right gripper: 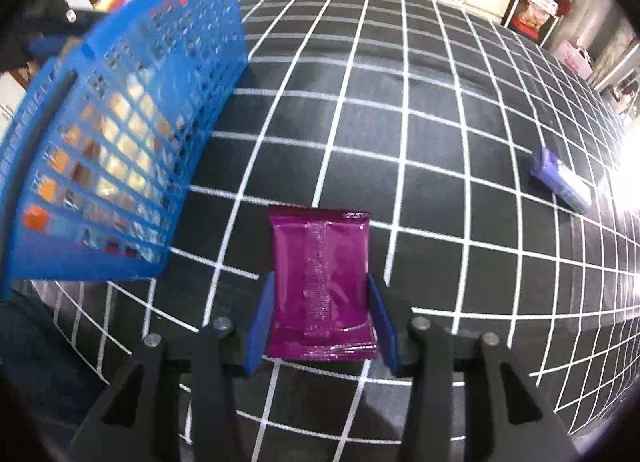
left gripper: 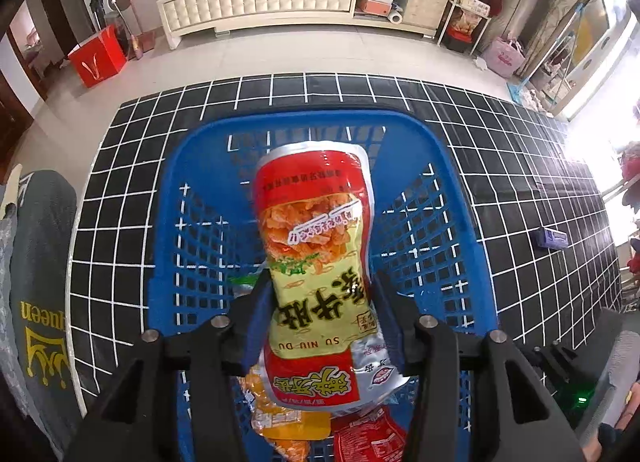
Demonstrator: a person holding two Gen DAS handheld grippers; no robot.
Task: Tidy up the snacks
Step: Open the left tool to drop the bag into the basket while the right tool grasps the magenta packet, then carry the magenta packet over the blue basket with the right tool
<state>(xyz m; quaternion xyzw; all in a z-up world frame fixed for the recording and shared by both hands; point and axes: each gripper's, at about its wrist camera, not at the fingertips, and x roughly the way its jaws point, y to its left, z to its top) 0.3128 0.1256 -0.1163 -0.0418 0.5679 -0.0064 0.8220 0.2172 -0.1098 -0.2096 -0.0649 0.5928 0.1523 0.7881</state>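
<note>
A red and yellow snack bag (left gripper: 316, 221) with a silver edge is held upside down over the blue plastic basket (left gripper: 452, 197), and my left gripper (left gripper: 322, 278) is shut on its lower half. Under it in the basket lie an orange packet (left gripper: 280, 426) and a red packet (left gripper: 368, 438). In the right wrist view, my right gripper (right gripper: 320, 280) is shut on a purple packet (right gripper: 320, 262), seam side up, over the black grid mat (right gripper: 440, 121). The basket (right gripper: 120, 141) stands to that gripper's left.
A small blue-violet packet (right gripper: 560, 177) lies alone on the mat at the right, also visible from the left wrist (left gripper: 554, 238). A grey cloth with gold lettering (left gripper: 40, 286) lies left of the mat. A white cabinet (left gripper: 280, 1) and a red box (left gripper: 98, 57) stand on the floor beyond.
</note>
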